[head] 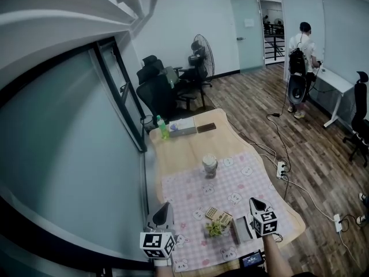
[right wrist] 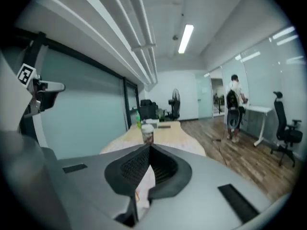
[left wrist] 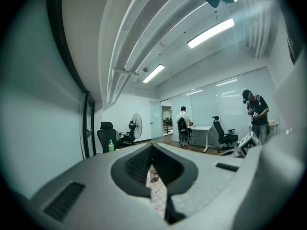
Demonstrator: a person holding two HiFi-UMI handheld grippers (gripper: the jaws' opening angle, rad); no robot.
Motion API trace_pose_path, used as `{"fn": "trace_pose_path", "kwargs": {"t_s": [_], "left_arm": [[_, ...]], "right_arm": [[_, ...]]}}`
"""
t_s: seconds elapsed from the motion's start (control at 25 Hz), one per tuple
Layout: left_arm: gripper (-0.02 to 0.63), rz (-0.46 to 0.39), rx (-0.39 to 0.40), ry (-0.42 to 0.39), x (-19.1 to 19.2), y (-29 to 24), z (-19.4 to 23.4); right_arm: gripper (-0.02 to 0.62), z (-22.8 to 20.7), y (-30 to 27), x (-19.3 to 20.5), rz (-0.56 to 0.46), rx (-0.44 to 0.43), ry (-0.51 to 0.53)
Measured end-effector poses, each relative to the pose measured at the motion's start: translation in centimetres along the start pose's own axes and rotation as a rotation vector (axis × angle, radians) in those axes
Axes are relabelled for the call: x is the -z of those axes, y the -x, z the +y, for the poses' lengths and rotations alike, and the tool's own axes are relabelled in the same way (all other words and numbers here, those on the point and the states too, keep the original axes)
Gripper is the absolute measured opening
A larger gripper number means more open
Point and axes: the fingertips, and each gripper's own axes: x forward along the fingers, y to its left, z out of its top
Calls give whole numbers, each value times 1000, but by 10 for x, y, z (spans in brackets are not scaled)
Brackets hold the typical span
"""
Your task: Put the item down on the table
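Note:
On the pink checked cloth [head: 242,180] near the table's front lie a small green plant [head: 215,228], a beige block-like item [head: 218,214] and a grey box [head: 241,229]. My right gripper [head: 255,202] hovers just right of the grey box, jaws shut with nothing between them; the right gripper view [right wrist: 149,147] shows the jaws meeting, only cloth in the slit below. My left gripper [head: 164,206] is held over the cloth's left edge, apart from the items. Its jaws [left wrist: 152,146] also stand together and empty. A paper cup [head: 210,165] stands mid-table.
At the table's far end are a green bottle [head: 163,127], a tissue box [head: 183,127] and a dark flat thing [head: 206,127]. Office chairs [head: 158,88] and a fan [head: 203,53] stand beyond. A person [head: 301,56] stands far right. Cables and a power strip [head: 281,168] lie on the floor.

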Motion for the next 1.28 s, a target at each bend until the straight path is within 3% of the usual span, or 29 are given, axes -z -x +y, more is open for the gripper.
{"fn": "trace_pose_path", "kwargs": {"t_s": [0.2,0.36,0.64,1.28], "left_arm": [[0,-80,-8,-4,-19,9,-4],[0,-160,-26,-31,-44,22,-4],[0,-186,-9,-64,-62,28,-13],[0,-231,7,-48,-73,36,-15]], "right_arm": [[17,40,62,-159,-364,-22,176],[17,67,105,-214,-483,-42,277],[17,73,119,-223,-489,-42,285],[17,73,122,-217,-461,-21,288]]}}
